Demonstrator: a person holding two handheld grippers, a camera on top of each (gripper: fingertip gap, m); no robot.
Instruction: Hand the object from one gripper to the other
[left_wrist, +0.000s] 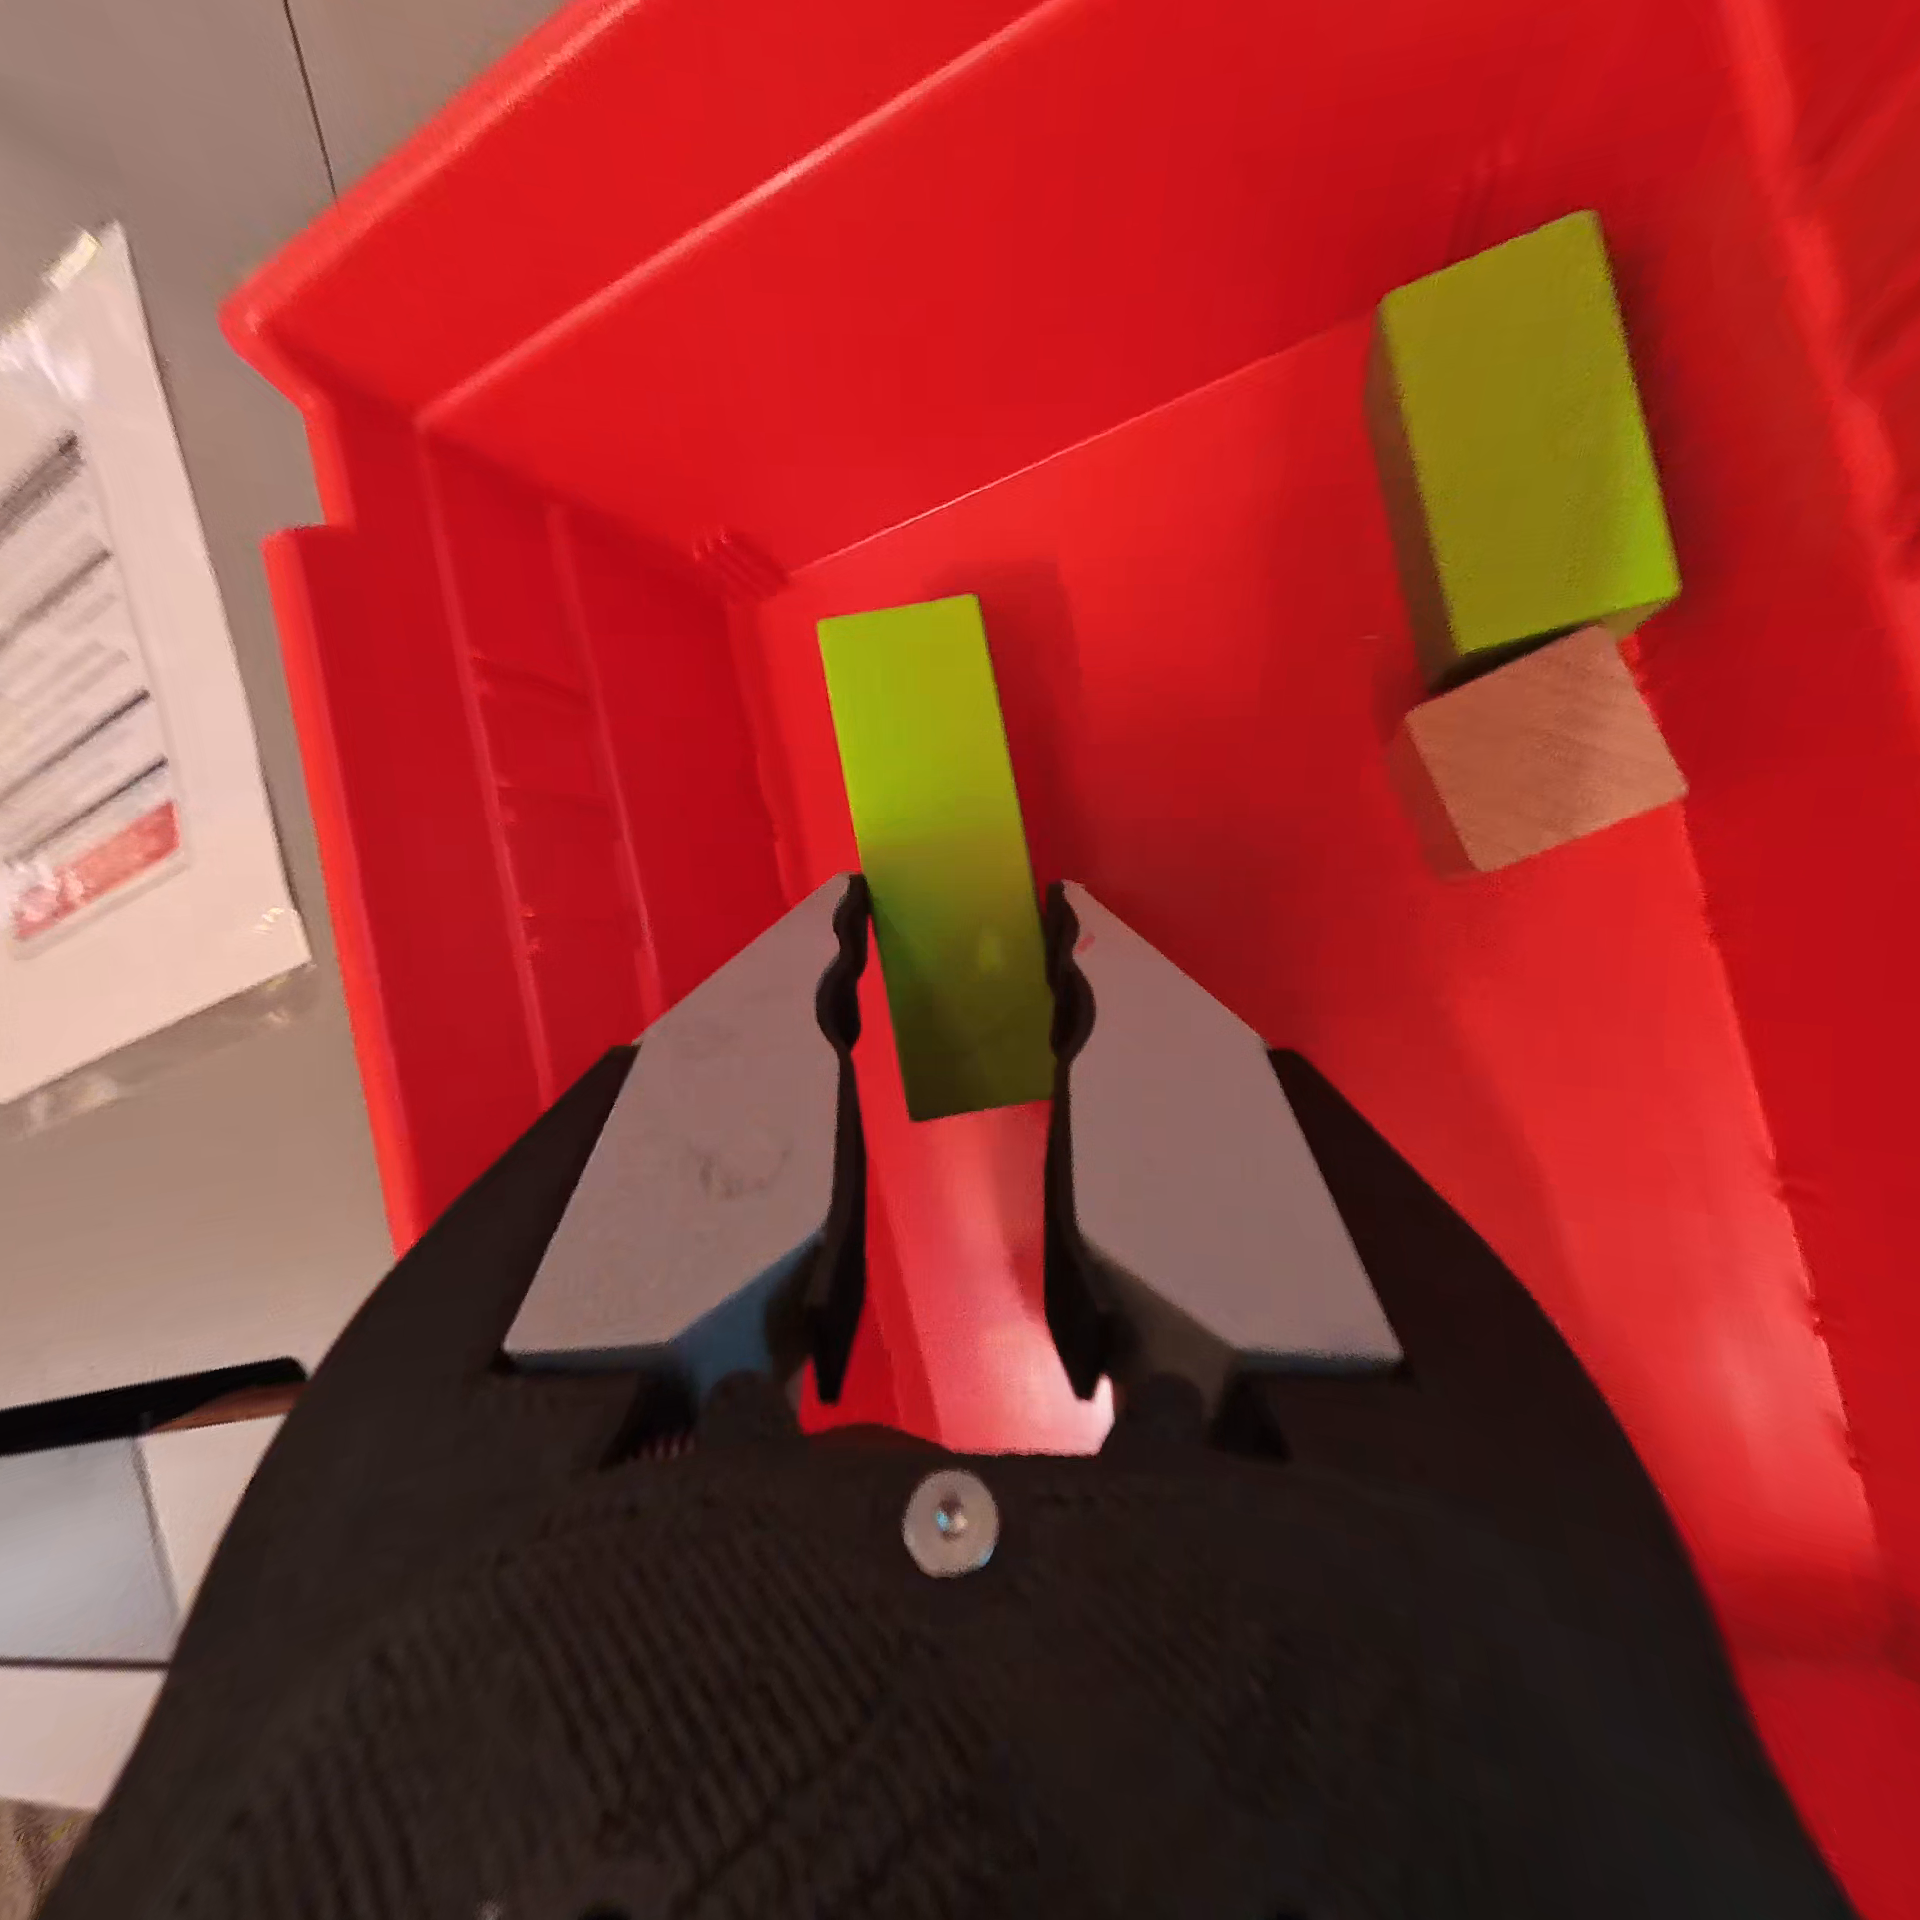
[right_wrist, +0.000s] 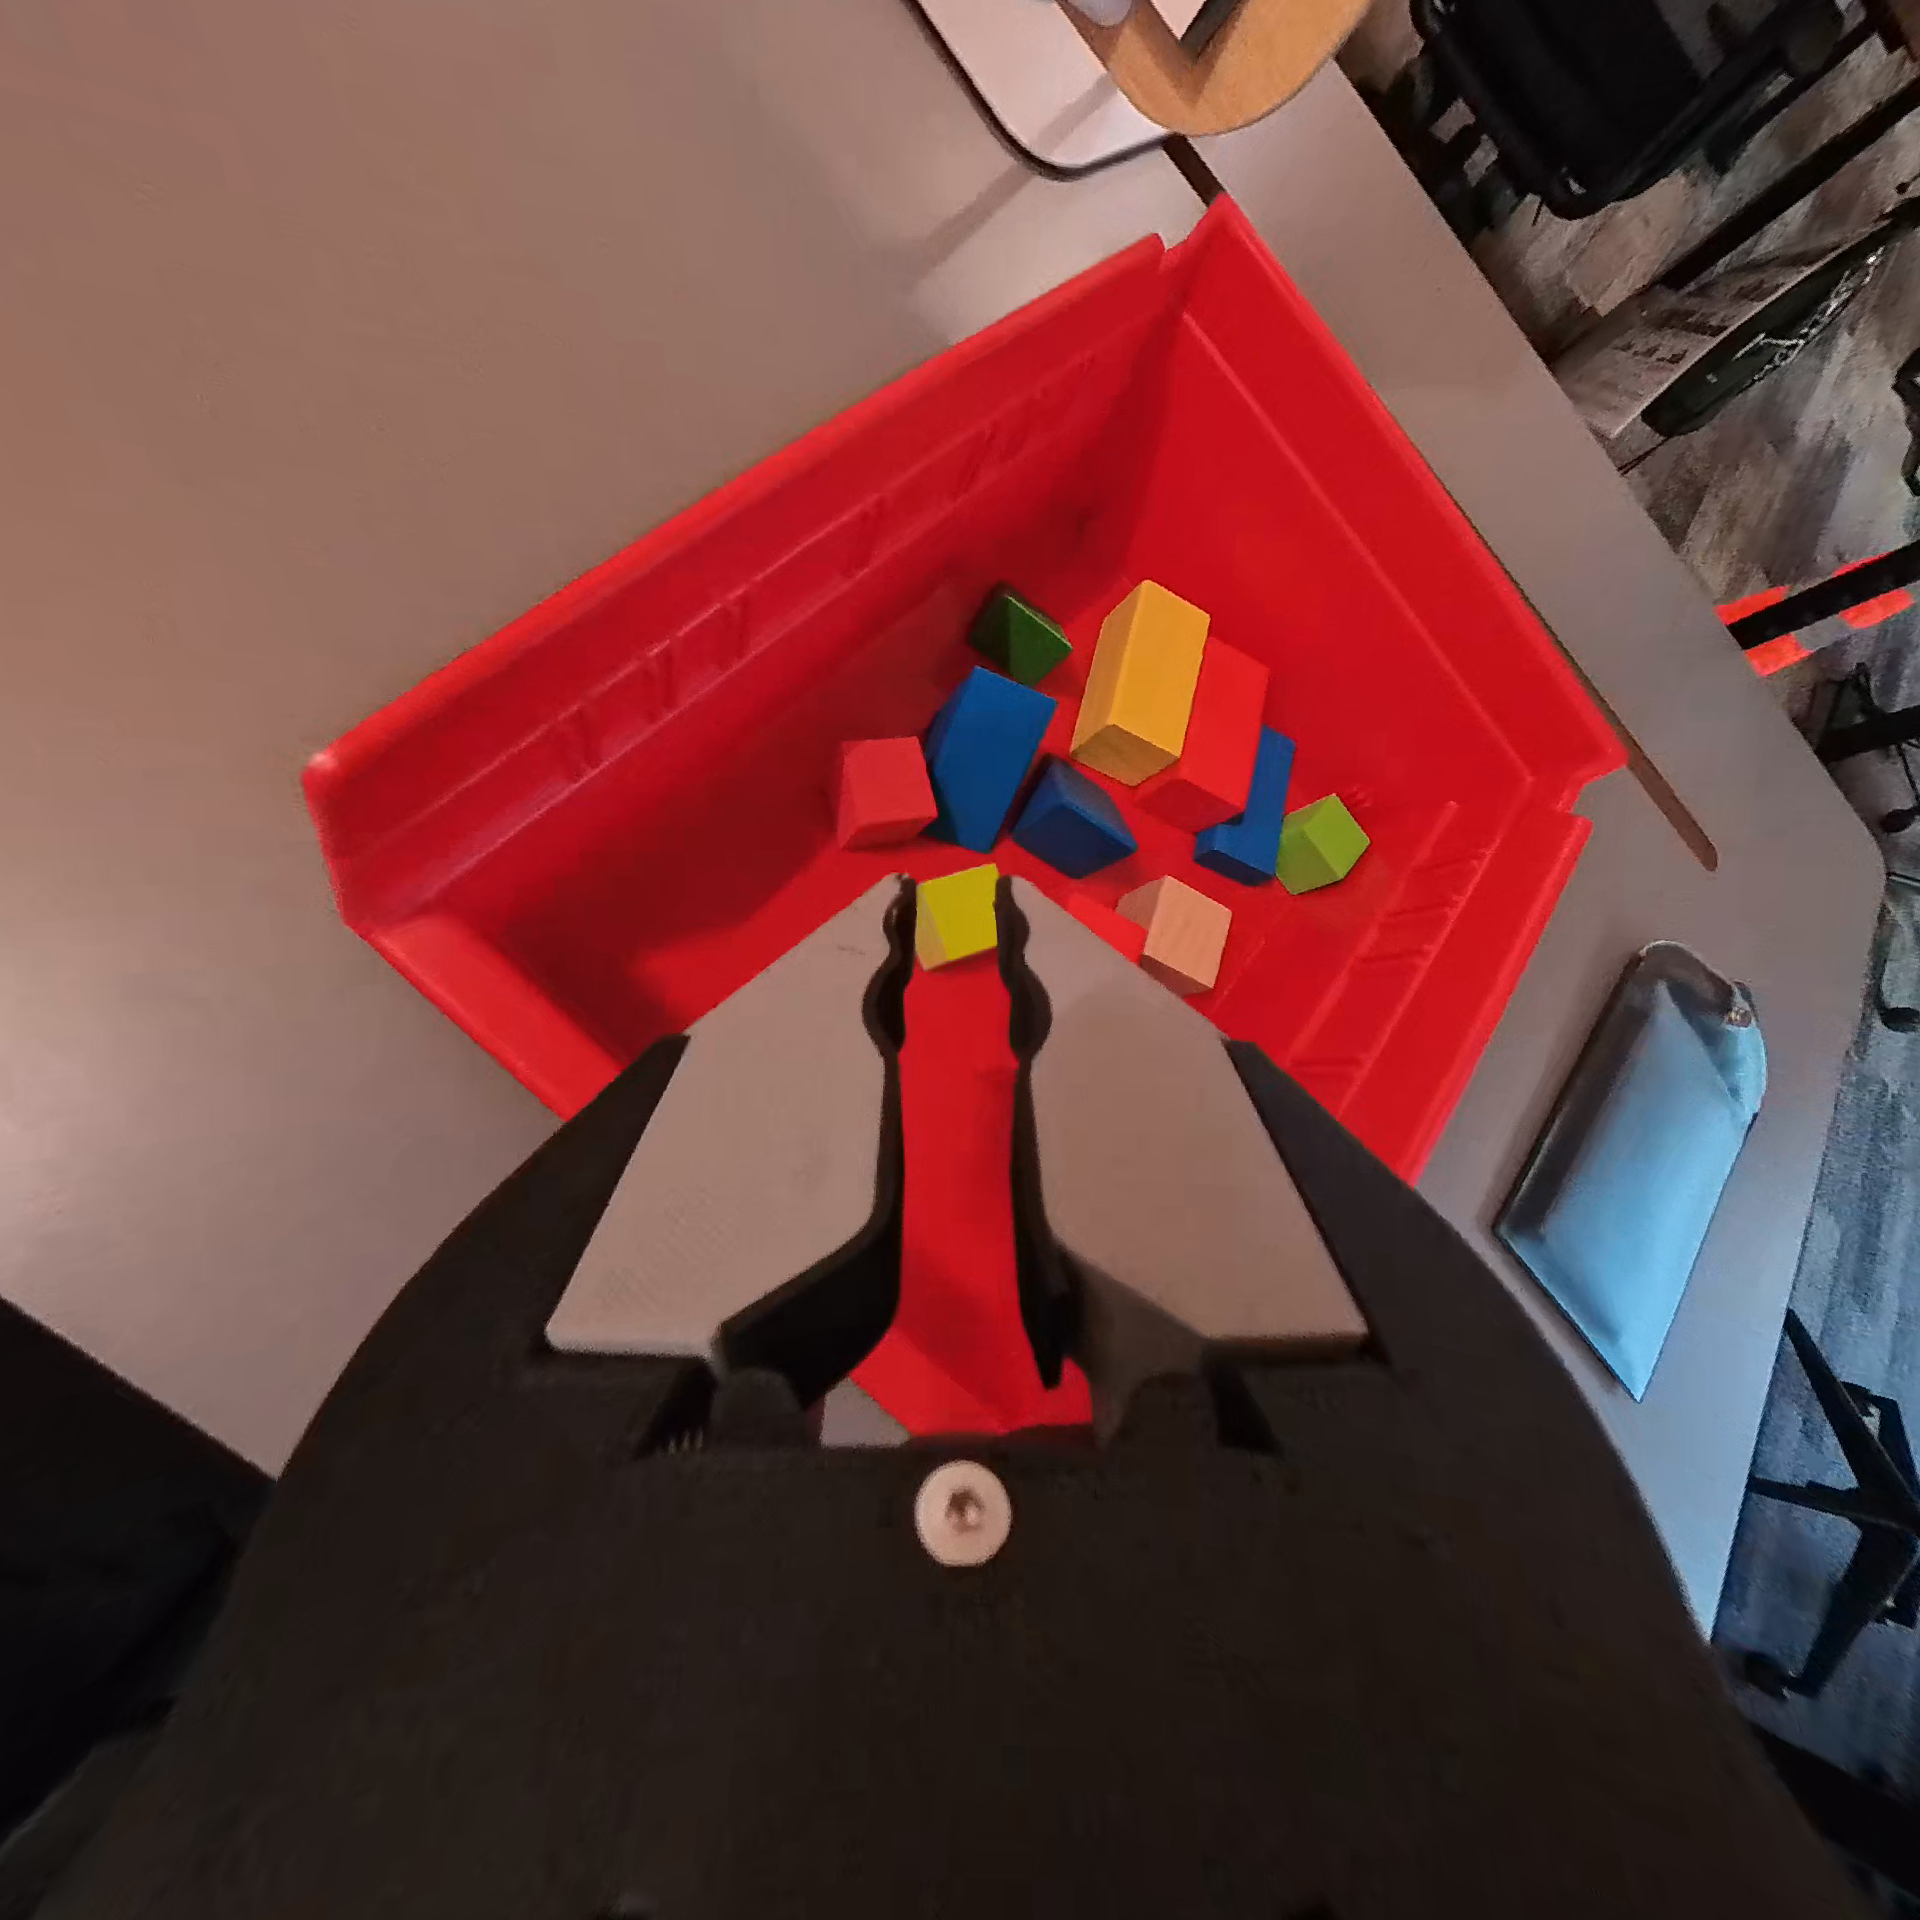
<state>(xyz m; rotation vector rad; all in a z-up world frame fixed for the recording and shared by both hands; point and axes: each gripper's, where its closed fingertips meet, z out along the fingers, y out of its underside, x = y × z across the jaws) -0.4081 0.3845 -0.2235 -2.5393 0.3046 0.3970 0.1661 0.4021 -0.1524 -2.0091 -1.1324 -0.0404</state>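
- A grey tabletop (right_wrist: 416, 364) carries everything; in the left wrist view a laminated paper sheet (left_wrist: 94, 665) lies at its far left, and in the right wrist view a blue pouch in a clear sleeve (right_wrist: 1642, 1174) lies at its right edge.
- One red plastic bin (left_wrist: 623, 343) fills the left wrist view.
- The left gripper (left_wrist: 954, 894) is clenched on a long lime-green block (left_wrist: 935, 831), its two black fingertips pressing the block's long sides; the block points away from the camera above the bin floor.
- To the right on that floor lie two blocks: one wider lime-green block (left_wrist: 1517, 436) and one natural wooden cube (left_wrist: 1538, 748), touching corner to corner.
- The right wrist view looks down into a red bin (right_wrist: 582, 727).
- The right gripper (right_wrist: 954, 883) grasps one small yellow-green cube (right_wrist: 956, 920) between its tips, above the bin.
- Loose blocks below, left to right: one red cube (right_wrist: 883, 795), three blue blocks (right_wrist: 987, 753), one dark green block (right_wrist: 1018, 634), one yellow block (right_wrist: 1138, 686), one red block (right_wrist: 1216, 738), one pale wooden cube (right_wrist: 1184, 930), one light green cube (right_wrist: 1320, 844).
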